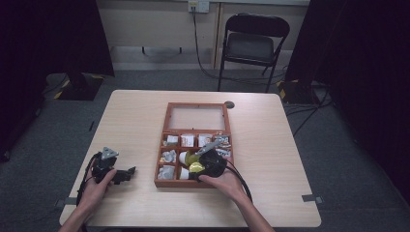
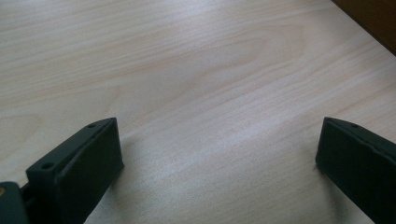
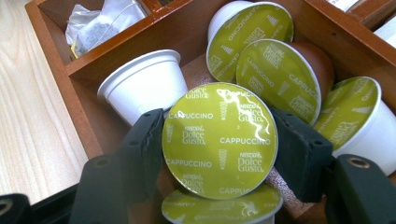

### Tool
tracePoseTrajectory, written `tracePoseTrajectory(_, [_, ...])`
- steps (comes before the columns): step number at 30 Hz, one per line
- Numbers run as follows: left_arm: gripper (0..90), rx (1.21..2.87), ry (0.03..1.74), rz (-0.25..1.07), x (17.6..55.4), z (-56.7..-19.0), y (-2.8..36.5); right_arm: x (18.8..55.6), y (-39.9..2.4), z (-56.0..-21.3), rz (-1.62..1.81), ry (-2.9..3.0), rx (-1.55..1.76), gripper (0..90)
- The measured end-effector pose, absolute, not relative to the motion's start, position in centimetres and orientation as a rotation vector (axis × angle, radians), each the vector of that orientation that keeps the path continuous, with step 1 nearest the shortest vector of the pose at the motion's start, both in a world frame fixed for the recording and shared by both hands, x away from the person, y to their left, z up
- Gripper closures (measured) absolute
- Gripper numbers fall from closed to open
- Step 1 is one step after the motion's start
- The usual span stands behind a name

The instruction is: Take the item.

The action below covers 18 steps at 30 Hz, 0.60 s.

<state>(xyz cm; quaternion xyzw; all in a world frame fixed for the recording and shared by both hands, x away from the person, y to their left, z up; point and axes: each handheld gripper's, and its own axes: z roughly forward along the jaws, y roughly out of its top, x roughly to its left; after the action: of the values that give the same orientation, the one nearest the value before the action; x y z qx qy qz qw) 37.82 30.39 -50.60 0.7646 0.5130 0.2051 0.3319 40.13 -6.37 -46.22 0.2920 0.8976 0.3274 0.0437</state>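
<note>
Right gripper (image 3: 219,144) clamped on a capsule (image 3: 219,140), jaws pressing its sides, green foil lid facing the camera, reading "Cappuccino". Capsule held just above the front compartment of the wooden box (image 1: 165,145), over another green-lidded capsule (image 3: 224,207). Around it in the compartment: a white capsule on its side (image 3: 142,84), three more green-lidded ones behind and to the right. Next compartment holds tea bags (image 3: 100,25). In the high view the right gripper (image 1: 209,164) sits over the box's near middle section. Left gripper (image 2: 219,154) open wide, nothing between jaws, resting on bare table (image 2: 196,70), well left of the box (image 1: 113,169).
</note>
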Motion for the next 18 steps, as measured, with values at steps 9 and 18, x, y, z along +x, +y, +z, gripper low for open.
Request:
tracePoseTrajectory(9, [0.0,2.0,1.339,0.535,37.82,-50.59,30.4,40.09,-6.36,-46.2,1.001,2.736,0.901,38.7])
tracePoseTrajectory(18, [0.0,1.998,1.34,0.536,37.82,-50.6,30.39,39.98,-6.43,-46.05,1.028,2.73,0.902,38.8])
